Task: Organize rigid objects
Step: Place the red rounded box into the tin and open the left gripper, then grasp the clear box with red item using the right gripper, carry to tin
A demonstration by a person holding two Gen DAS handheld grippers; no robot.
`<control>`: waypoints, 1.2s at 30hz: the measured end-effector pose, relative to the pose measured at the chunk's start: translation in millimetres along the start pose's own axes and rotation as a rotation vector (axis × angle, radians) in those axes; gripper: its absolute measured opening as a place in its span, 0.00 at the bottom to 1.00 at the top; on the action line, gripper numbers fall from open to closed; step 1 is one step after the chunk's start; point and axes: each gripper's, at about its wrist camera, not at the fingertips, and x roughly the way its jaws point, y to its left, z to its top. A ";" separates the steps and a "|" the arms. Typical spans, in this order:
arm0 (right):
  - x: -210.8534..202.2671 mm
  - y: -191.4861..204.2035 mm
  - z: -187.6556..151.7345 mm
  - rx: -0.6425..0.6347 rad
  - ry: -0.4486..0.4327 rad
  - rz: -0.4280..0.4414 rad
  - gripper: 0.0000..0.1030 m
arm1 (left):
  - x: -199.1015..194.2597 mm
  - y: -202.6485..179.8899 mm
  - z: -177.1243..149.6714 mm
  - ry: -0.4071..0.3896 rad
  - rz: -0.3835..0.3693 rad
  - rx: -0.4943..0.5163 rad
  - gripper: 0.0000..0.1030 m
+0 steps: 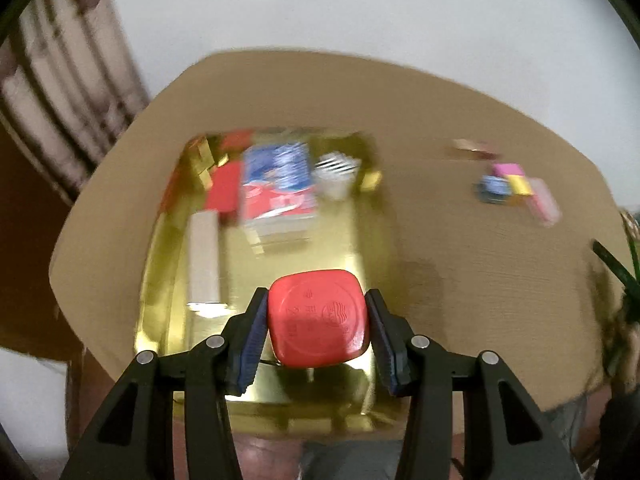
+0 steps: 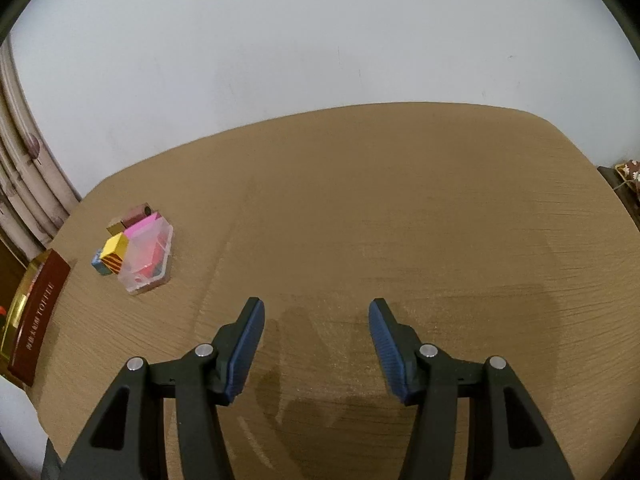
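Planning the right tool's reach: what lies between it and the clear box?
Only bare table, as the right wrist view shows. The open right tool hovers apart from the clear box, which sits among small blocks.

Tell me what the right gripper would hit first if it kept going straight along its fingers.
The bare wooden table. The right gripper is open and empty, angled down, with nothing ahead of it; depth is hard to judge.

— What did the room look like?
— A plain white wall [image 2: 320, 32] stood behind a tan wood-grain table [image 2: 400, 208] with rounded corners.
— Anything else?
— A pale patterned curtain [image 2: 24, 168] hung beyond the table's far left corner.
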 end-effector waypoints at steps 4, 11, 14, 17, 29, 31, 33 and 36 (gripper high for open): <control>5.2 4.8 0.7 -0.012 0.011 -0.015 0.54 | 36.8 27.7 0.5 0.048 0.015 -0.053 0.43; 14.3 13.7 2.9 -0.033 0.026 -0.033 0.55 | 57.8 41.1 5.7 0.031 0.002 -0.060 0.42; 18.1 18.0 3.3 -0.041 0.029 -0.035 0.57 | 59.6 41.3 12.1 0.009 0.017 -0.036 0.46; 20.5 20.9 3.3 -0.045 0.030 -0.040 0.57 | 54.2 39.2 15.6 -0.003 0.044 -0.032 0.54; 22.1 33.7 6.4 -0.088 0.021 -0.058 0.57 | -51.7 -53.8 -41.8 -0.238 -0.038 0.103 0.76; 23.2 51.8 10.9 -0.121 0.042 -0.007 0.57 | -59.3 -74.5 -55.9 -0.241 -0.069 0.127 0.78; 20.7 80.1 17.4 -0.183 0.044 0.033 0.57 | -63.2 -90.7 -71.3 -0.237 -0.134 0.134 0.79; 24.0 127.1 29.5 -0.307 0.052 0.048 0.57 | -65.2 -100.3 -88.8 -0.241 -0.174 0.120 0.79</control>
